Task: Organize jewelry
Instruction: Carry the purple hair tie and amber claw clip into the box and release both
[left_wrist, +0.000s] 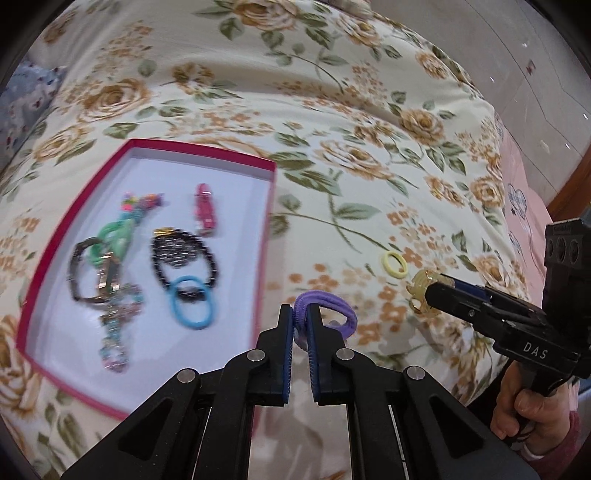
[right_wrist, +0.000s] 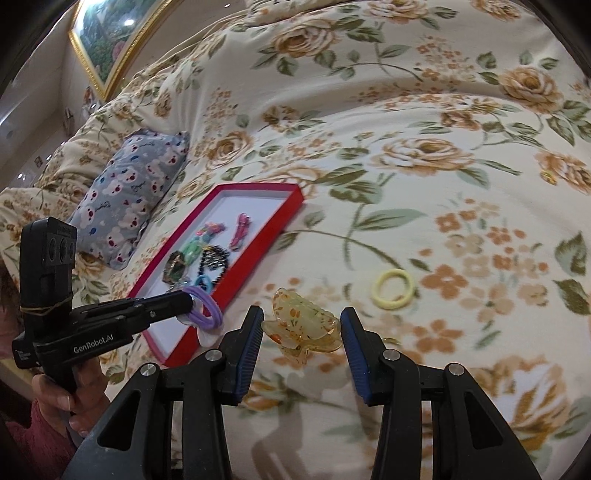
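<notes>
Progress — red tray (left_wrist: 271, 206) already loaded: bracelets, blue tie, pink clip, green piece seen inside

Left gripper (left_wrist: 300, 317) clenched on purple hair tie (left_wrist: 338, 308), tie carried just off tray's near edge

Right gripper (right_wrist: 301, 328) grasping yellow claw clip (right_wrist: 299, 326) between pads

Left to do — both held pieces, plus yellow ring tie (right_wrist: 393, 288) lying on floral quilt (right_wrist: 406, 129) ahead-right of right fingers

Nothing seen blocking path to tray; patterned pillow (right_wrist: 129, 192) well beyond it

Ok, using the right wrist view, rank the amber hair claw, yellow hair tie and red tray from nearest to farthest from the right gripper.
1. amber hair claw, between the right gripper's fingers.
2. yellow hair tie, on the bedspread up and right.
3. red tray, farther off, upper left.
</notes>
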